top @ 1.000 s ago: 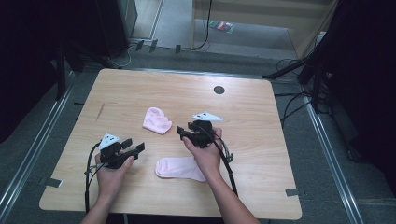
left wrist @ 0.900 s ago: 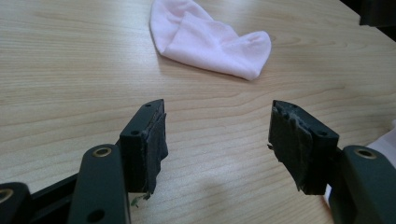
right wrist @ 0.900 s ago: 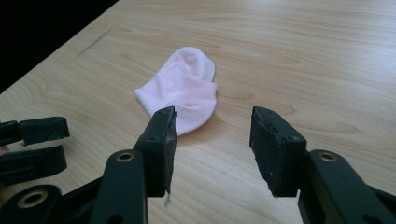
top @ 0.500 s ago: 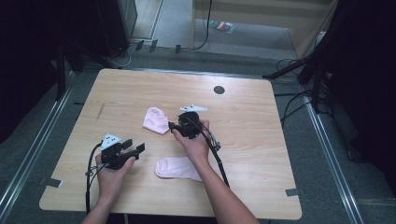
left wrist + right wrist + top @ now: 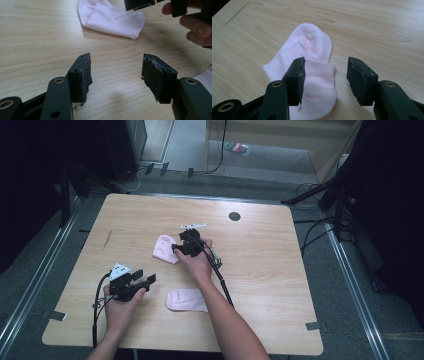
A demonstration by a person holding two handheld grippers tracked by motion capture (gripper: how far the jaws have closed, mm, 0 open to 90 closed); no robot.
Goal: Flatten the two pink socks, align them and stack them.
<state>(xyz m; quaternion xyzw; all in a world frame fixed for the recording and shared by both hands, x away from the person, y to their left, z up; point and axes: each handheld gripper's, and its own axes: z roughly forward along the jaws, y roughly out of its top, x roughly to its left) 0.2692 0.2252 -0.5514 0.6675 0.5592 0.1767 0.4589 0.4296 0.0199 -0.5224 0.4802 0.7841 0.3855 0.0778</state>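
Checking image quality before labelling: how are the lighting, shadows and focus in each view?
High view: table lit evenly, surroundings dark. Left gripper view: soft shadow under the left tongs, hand at the top right slightly blurred. Right gripper view: pink sock sharp, right tongs close and softer.

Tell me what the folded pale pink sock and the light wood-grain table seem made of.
Folded pale pink sock: soft knit fabric, matte, probably cotton blend; ribbed cuff band and limp folds show. Light wood-grain table: wood or wood-look laminate, smooth satin; printed-looking grain lines, so the look leaves it open.
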